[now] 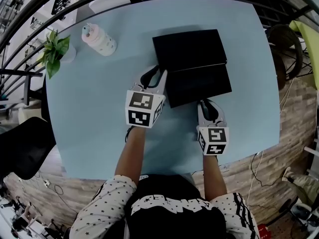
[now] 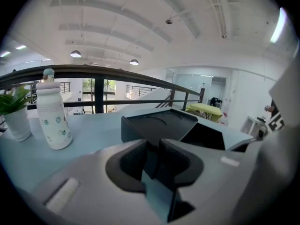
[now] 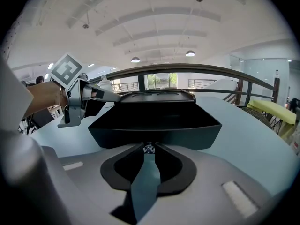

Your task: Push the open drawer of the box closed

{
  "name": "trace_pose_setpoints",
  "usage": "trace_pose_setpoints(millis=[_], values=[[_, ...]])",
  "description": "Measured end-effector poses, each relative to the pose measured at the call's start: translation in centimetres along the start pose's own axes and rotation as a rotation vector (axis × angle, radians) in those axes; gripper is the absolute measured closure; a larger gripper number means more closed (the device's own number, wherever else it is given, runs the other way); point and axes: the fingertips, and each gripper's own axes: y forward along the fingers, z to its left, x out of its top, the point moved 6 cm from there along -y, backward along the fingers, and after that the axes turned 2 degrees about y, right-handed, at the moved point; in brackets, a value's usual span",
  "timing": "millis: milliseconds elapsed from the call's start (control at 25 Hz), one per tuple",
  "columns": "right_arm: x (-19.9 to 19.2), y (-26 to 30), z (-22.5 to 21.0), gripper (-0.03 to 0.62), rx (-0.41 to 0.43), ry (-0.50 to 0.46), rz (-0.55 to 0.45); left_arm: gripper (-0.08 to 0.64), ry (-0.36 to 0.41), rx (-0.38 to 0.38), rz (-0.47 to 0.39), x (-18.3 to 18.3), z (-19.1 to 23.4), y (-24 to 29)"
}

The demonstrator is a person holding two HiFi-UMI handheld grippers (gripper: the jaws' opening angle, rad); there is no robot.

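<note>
Black box [image 1: 189, 50] sits mid-worktop [image 1: 94, 118] in the head view, its drawer [image 1: 198, 86] pulled out toward the person, left gripper [image 1: 154, 77] at the box's left side, right gripper [image 1: 208, 104] at the drawer front. Left gripper view: fingers [image 2: 133, 161] only a slim gap apart, gripping nothing. Right gripper view: fingertips [image 3: 140, 152] pinched on the drawer's tiny metal knob [image 3: 149, 148]

The pale blue worktop [image 1: 99, 133] carries three things. A black box [image 1: 189, 50] with its drawer [image 1: 198, 86] drawn out lies just ahead of the right hand-held gripper [image 1: 207, 103] and close beside the left hand-held gripper [image 1: 153, 73], on its right. A white bottle [image 1: 99, 40] stands ahead of the left one, off to its left. A potted plant [image 1: 56, 49] stands further left still, near the worktop's edge.
</note>
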Motion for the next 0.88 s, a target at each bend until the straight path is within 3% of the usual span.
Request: trace_pose_setpoints(millis=[360,880], values=[[1.6,0.7,0.7,0.512,0.003,-0.055,-0.005,0.56,0.005,-0.002,0.017,0.2,0.0,0.0],[2.6,2.2,0.9,0.512,0.018,-0.063,0.011,0.56,0.016,-0.003,0.023,0.3,0.0,-0.3]])
